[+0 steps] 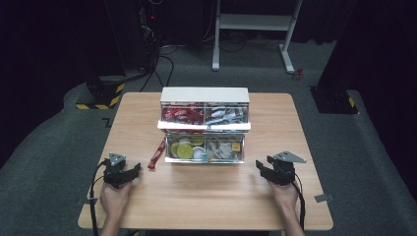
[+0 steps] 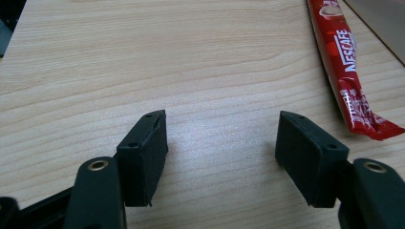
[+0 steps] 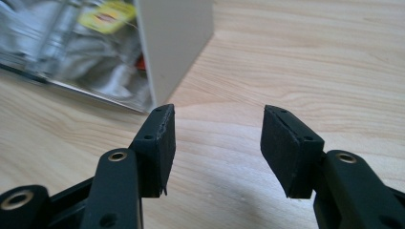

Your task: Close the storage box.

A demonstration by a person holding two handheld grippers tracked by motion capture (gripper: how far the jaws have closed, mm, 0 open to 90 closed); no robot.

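A person's forearms reach in from the near edge, each hand holding a gripper low and level; left gripper (image 1: pixel 132 173) and right gripper (image 1: pixel 261 169) both stand with jaws apart, gripping nothing.

A: We note the table (image 1: pixel 206 196) evenly lit from above in the high view; the room behind falls to near black.

B: Agreed. We see soft shadows under the jaws in both gripper views, and a pale sheen on the wood. The foil packets (image 3: pixel 71 52) are blurred and glary; the sachet (image 2: pixel 351 71) reads sharp.
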